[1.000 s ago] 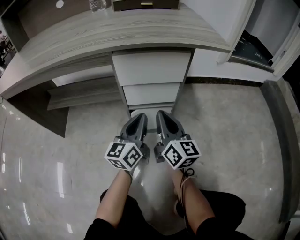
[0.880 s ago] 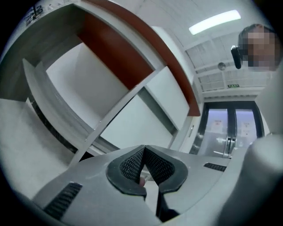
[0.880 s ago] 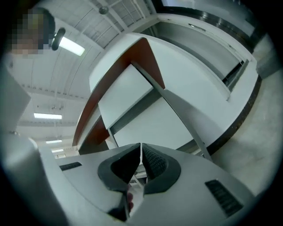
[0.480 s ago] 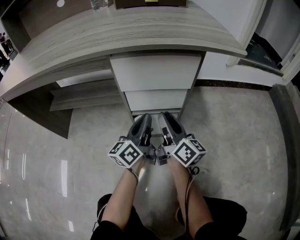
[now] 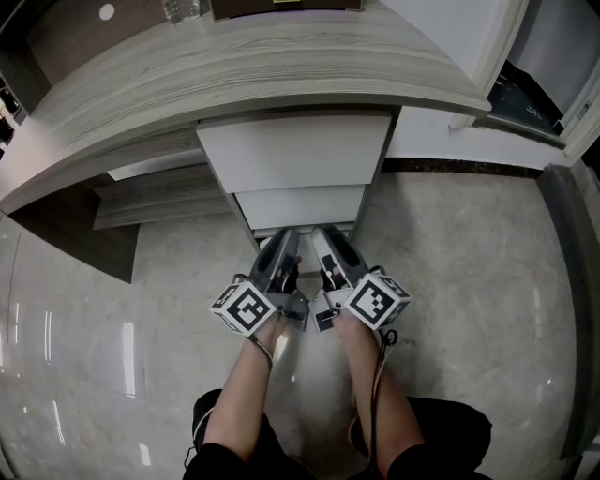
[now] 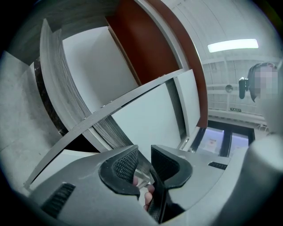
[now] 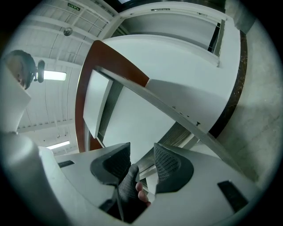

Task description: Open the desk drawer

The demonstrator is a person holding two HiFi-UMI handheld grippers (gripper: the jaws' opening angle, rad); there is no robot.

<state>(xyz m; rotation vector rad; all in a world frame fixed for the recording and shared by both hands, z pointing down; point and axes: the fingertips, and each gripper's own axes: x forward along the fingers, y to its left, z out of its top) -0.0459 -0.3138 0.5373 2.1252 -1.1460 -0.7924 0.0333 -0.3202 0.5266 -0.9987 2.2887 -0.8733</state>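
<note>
White desk drawers (image 5: 300,202) sit stacked directly under the front edge of the grey wood-grain worktop (image 5: 281,66). All of them look shut, though the steep head view leaves that uncertain. At the foot of the stack, well below the worktop, a person holds the left hand-held gripper (image 6: 142,152) and the right hand-held gripper (image 7: 142,148) side by side, noses at the lowest front. Both pairs of jaws have just been opening and stand spread. A drawer-front edge seems to run through each gap, with the pads not pressing on it. The fronts are flat, handle-less and glossy, so probably rigid but slippery. The surest hold looks to be the lip along a front's top edge, drawn straight out from under the worktop. A clear bottle (image 5: 181,9) stands at the worktop's far side.
</note>
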